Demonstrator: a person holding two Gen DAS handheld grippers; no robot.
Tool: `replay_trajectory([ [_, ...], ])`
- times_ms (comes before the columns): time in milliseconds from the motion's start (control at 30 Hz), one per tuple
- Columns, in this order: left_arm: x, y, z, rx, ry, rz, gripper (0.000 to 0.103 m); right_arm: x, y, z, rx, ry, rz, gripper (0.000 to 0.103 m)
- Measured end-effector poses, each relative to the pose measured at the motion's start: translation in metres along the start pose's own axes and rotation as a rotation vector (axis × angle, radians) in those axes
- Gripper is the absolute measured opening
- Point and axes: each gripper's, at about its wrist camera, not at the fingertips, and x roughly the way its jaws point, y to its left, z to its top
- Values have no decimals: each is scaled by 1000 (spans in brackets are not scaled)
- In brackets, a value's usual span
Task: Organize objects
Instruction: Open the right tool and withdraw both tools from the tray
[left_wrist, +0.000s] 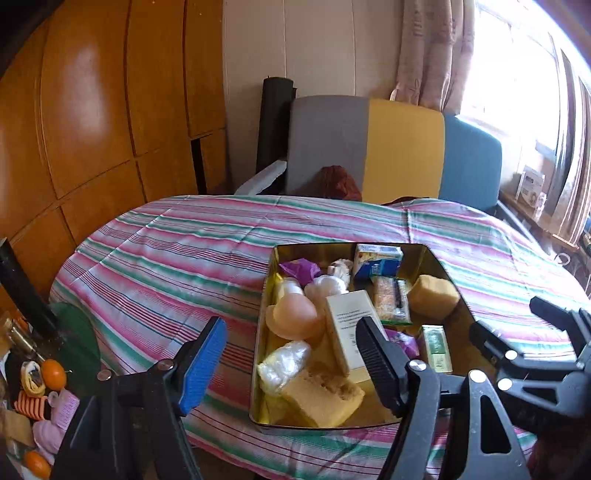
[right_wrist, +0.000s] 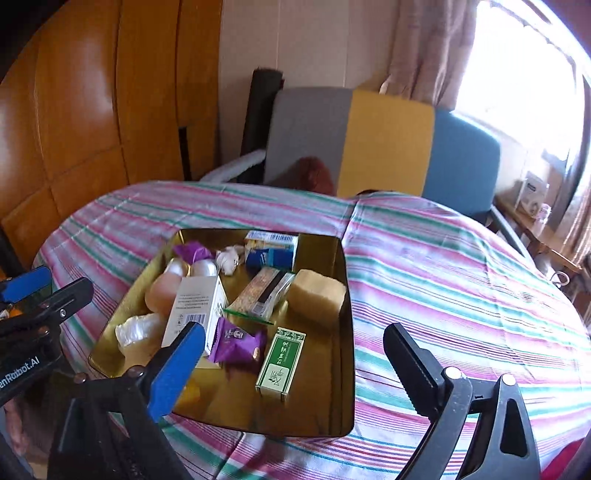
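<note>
On the bench draped in a pink-and-green striped cloth (right_wrist: 443, 258) sits a shallow gold metal tin (right_wrist: 341, 314) filled with small items.

Both claws hover at its near edge, spread wide and holding nothing: the left claw (left_wrist: 291, 354) and the right claw (right_wrist: 295, 356). Inside the tin lie a green-and-white rectangular box (right_wrist: 281, 363), a purple foil wrapper (right_wrist: 236, 341), a tall white carton (right_wrist: 195, 308), a tan sponge block (right_wrist: 317, 293) and a peach rounded soap (left_wrist: 293, 314).
</note>
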Motion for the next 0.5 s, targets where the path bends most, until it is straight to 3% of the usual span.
replay_trajectory([
  [167,1,-5,-4,11,14,39,78,-3,-2,-4,31,4,-9,100],
  [500,2,4,-11,-35,7,37,78,-2,5,-6,21,16,-18,101],
])
